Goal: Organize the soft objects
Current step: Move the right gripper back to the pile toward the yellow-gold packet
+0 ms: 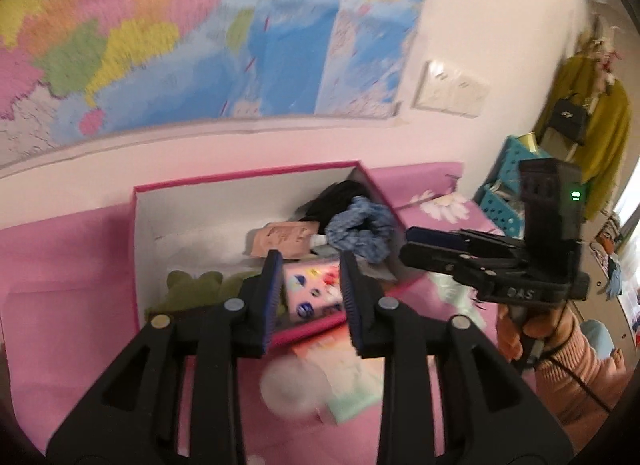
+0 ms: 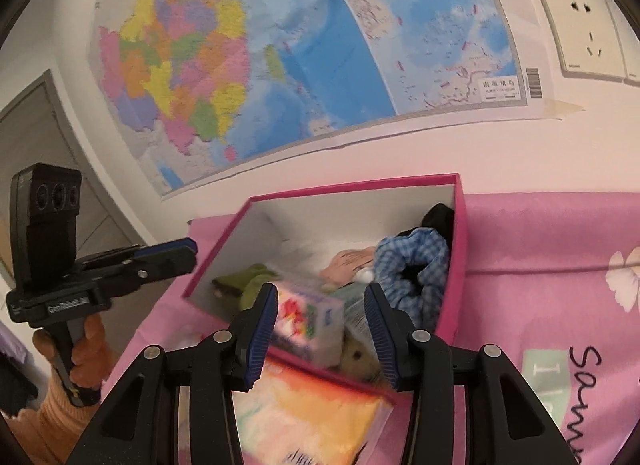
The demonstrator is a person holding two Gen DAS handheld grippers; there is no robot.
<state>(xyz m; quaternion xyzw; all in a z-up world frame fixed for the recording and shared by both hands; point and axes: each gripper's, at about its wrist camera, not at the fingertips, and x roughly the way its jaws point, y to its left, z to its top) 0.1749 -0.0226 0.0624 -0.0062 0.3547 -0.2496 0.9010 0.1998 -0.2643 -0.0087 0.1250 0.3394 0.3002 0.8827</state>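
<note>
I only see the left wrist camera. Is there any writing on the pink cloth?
Observer: Yes. The right wrist camera shows black handwriting on the pink cloth, to the right of the box.
Operator: What's on the wall to the left of the map?
Observer: A grey door stands left of the map.
Operator: Is my right gripper holding something?
Observer: No. The right gripper is open, with nothing pressed between its fingers, above the near edge of the box.
</note>
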